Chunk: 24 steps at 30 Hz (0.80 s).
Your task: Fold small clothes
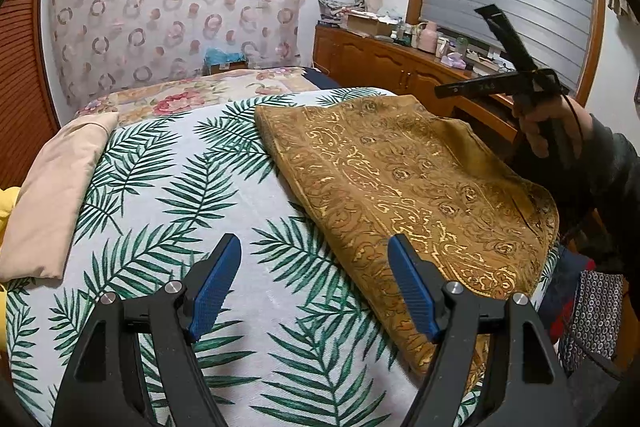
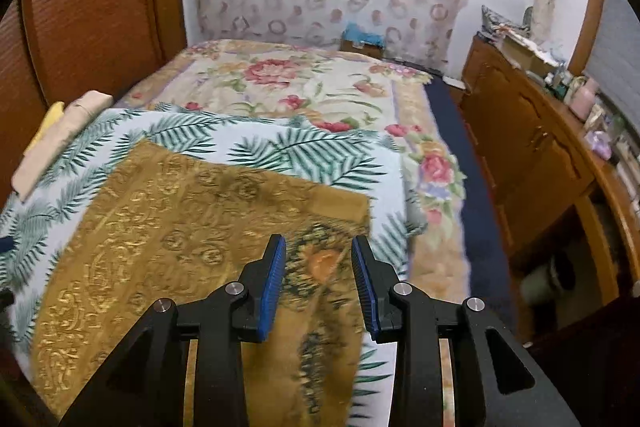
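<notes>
A mustard-gold cloth (image 1: 420, 179) with a shiny scroll pattern lies spread on the palm-leaf cover (image 1: 180, 187), reaching to its right edge. My left gripper (image 1: 314, 247) hovers open over the cover beside the cloth's near left edge, with nothing between its blue pads. In the right wrist view the same gold cloth (image 2: 180, 219) lies under my right gripper (image 2: 318, 243). Its jaws stand apart above a folded-over, darker-patterned part of the cloth, and the pads do not press on it. A hand (image 1: 552, 123) holds that gripper at the far right.
A folded beige cloth (image 1: 56, 195) and a yellow one (image 1: 8, 203) lie at the cover's left edge. A floral bedspread (image 2: 300, 79) lies beyond. A wooden cabinet (image 2: 532, 155) with clutter runs along the right. Patterned clothes (image 1: 592, 311) hang at the near right.
</notes>
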Motion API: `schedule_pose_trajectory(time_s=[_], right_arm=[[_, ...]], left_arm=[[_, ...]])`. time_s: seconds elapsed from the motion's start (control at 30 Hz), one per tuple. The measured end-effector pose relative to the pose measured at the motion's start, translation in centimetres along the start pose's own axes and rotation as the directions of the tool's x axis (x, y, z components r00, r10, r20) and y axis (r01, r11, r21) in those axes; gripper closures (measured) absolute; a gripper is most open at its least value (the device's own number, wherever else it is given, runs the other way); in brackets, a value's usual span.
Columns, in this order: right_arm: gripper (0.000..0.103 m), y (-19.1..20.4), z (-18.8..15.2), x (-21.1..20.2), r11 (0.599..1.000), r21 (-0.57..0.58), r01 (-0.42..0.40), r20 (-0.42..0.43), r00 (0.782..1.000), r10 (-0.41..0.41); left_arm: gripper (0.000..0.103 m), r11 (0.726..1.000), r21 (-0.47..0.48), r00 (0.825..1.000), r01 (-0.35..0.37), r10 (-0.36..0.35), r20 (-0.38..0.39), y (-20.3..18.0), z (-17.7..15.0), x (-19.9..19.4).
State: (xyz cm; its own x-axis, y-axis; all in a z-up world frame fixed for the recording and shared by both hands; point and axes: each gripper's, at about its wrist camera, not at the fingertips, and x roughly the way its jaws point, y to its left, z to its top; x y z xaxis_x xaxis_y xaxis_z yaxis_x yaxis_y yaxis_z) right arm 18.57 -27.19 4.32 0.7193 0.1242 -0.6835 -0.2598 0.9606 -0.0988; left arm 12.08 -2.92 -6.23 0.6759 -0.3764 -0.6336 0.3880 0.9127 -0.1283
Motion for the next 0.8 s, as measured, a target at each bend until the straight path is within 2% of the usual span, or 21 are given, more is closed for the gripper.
schedule_pose_trajectory(time_s=[0.2, 0.3, 0.4, 0.43, 0.5, 0.53, 0.67, 0.8], right_arm=[[0.068, -0.1, -1.4, 3.0, 1.0, -0.01, 0.01, -0.082, 0.997, -0.01], [0.068, -1.6, -2.0, 4.5, 0.999, 0.036, -0.013, -0.128, 0.992, 0.017], [0.068, -2.5, -2.4, 4.7, 0.996, 0.058, -0.068, -0.129, 0.989, 0.075], [0.079, -2.7, -2.4, 4.5, 0.994, 0.057, -0.088, -0.124, 0.988, 0.095], [0.093, -3.1, -2.5, 4.1, 0.99, 0.045, -0.137, -0.112, 0.984, 0.141], [0.096, -3.3, -2.4, 3.9, 0.989, 0.035, -0.143, -0.102, 0.984, 0.146], [0.097, -4.0, -2.5, 2.6, 0.998, 0.03, -0.05, -0.042, 0.998, 0.051], [0.097, -5.0, -2.7, 2.3, 0.998, 0.06, -0.035, -0.049, 0.998, 0.037]], left_arm=[[0.026, 1.0, 0.019, 1.0, 0.019, -0.019, -0.022, -0.9, -0.2, 0.7], [0.026, 0.999, 0.023, 0.999, 0.027, -0.027, -0.036, -1.3, -0.4, 1.1], [0.026, 0.999, 0.024, 0.998, 0.035, -0.033, -0.051, -1.7, -0.6, 1.6], [0.026, 0.999, 0.025, 0.998, 0.037, -0.035, -0.054, -1.8, -0.6, 1.7], [0.026, 0.999, 0.027, 0.997, 0.043, -0.041, -0.058, -2.2, -0.7, 1.7], [0.026, 0.998, 0.03, 0.997, 0.047, -0.045, -0.062, -2.4, -0.8, 1.8], [0.026, 0.998, 0.035, 0.995, 0.06, -0.057, -0.076, -2.9, -1.0, 2.1], [0.026, 0.997, 0.034, 0.993, 0.07, -0.066, -0.095, -3.4, -1.3, 2.2]])
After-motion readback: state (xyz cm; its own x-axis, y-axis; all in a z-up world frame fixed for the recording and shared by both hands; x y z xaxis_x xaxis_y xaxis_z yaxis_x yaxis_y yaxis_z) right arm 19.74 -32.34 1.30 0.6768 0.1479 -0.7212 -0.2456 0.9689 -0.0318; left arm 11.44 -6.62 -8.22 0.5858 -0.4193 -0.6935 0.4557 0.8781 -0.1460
